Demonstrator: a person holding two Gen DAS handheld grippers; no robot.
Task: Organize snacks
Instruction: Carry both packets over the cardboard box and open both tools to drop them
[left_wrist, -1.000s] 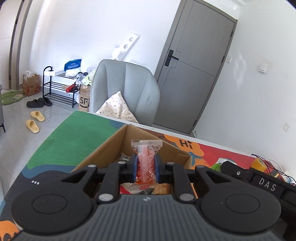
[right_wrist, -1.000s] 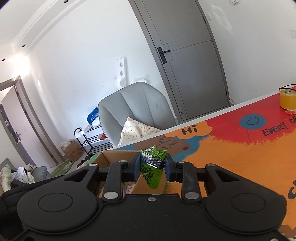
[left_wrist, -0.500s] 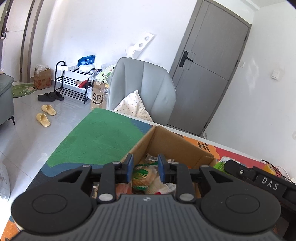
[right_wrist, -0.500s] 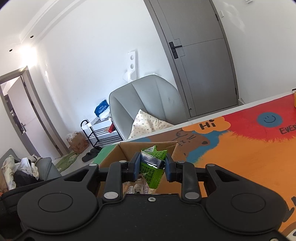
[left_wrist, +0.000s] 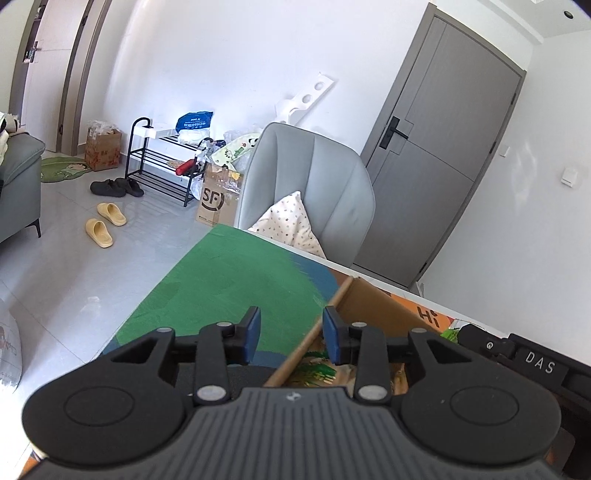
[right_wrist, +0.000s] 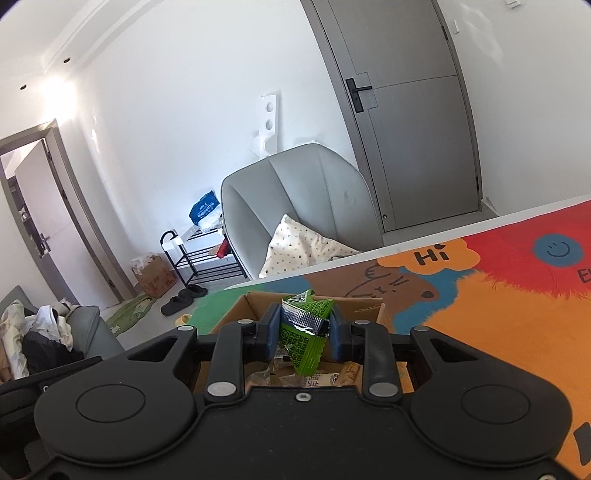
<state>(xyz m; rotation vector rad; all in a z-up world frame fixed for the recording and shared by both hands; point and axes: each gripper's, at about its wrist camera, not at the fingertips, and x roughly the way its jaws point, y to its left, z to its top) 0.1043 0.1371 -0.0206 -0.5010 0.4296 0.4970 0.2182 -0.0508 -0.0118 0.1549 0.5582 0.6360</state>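
Green snack packet clenched in our right gripper above the cardboard box — our left gripper, released and empty, straddles the box's wall.

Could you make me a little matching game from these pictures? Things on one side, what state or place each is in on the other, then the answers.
Things:
1. left claw
2. right claw
3. cardboard box
4. spotted pillow

States or places:
A. on the grey chair
B. open, holding nothing
C. on the colourful table mat, snacks inside
D. shut on a green snack packet

Pairs: 1-B, 2-D, 3-C, 4-A
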